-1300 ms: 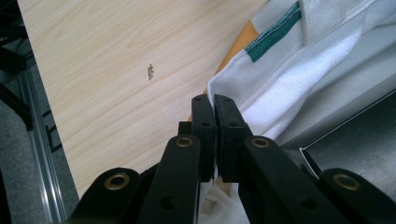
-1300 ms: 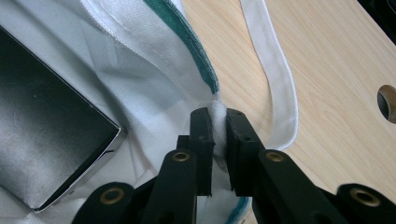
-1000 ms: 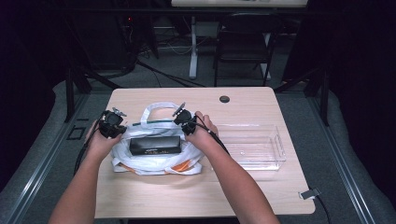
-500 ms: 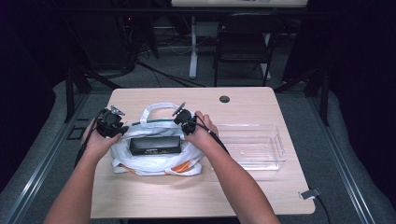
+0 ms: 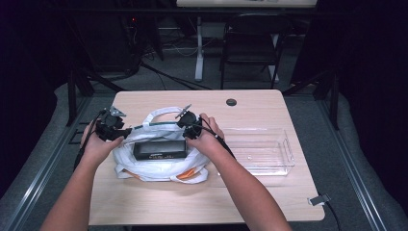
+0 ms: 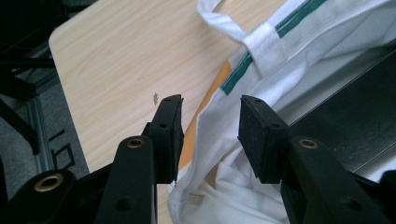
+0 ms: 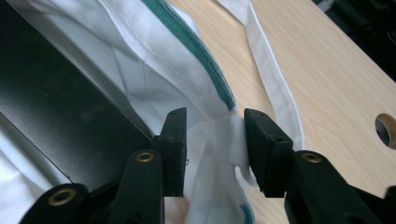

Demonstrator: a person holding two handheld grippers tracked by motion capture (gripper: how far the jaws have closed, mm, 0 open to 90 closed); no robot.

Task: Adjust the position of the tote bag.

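Left gripper (image 6: 210, 135) and right gripper (image 7: 215, 149): jaws just been opening, now standing half-wide, white bag (image 5: 159, 166) rim lying slack between pads, unpressed. Black box (image 5: 159, 149) sitting inside bag, beside jaws. Bagging appearing done; release underway, withdrawal remaining.

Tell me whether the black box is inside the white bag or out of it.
Inside, partly. The black box lies in the open mouth of the white bag, white fabric around it, its top face uncovered.

White tote bag (image 5: 159, 163) (green-striped rim) slumped open on table w/ black box (image 5: 159, 149) inside.
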